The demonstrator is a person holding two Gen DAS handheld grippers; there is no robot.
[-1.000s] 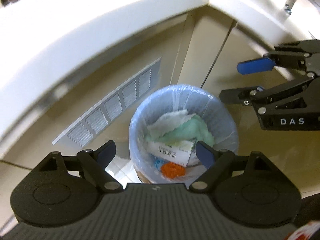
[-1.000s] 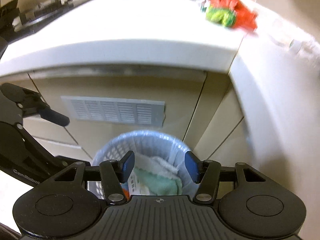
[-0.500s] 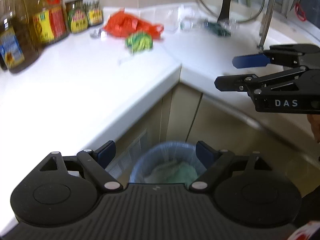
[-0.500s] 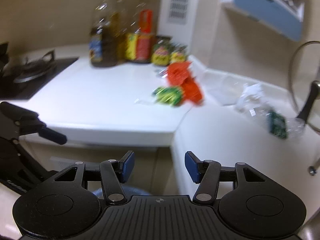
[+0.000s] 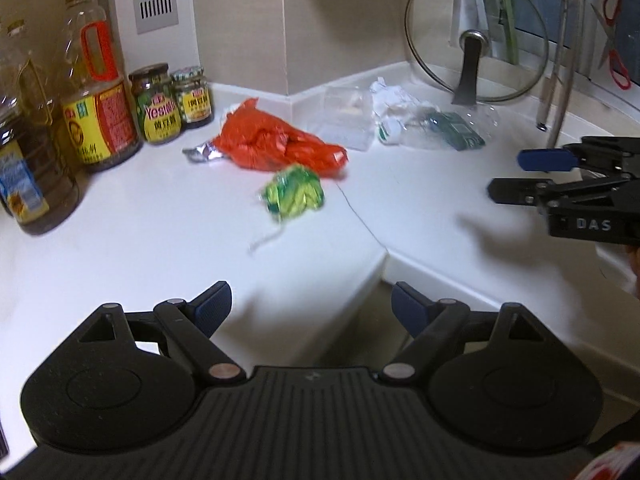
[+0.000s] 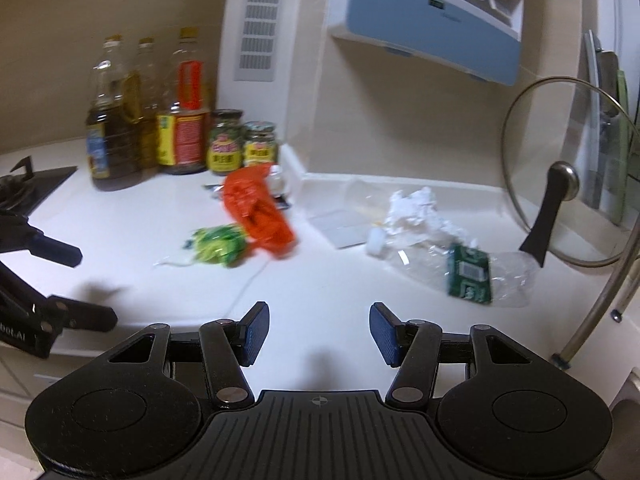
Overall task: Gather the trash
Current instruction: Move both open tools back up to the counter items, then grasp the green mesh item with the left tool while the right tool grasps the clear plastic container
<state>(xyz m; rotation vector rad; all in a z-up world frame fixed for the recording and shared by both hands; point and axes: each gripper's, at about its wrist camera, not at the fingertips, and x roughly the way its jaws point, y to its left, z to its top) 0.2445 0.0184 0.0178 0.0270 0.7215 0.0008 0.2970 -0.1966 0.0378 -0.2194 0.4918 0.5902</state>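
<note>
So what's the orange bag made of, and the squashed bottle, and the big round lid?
Orange bag: probably thin plastic film, since it's shiny and crinkled. Squashed bottle: clear thin plastic, see-through and crumpled. Round lid: looks like glass with a metal rim and dark handle.

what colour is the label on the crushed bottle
Dark green label with a white barcode patch; clearest in the right wrist view.

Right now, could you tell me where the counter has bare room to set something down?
The widest bare patch of the counter lies between its front edge, the oil bottles and the green wrapper. Another lies on the side run, between the crushed bottle and the near edge. The back corner is crowded: orange bag, clear box, crumpled paper.
</note>
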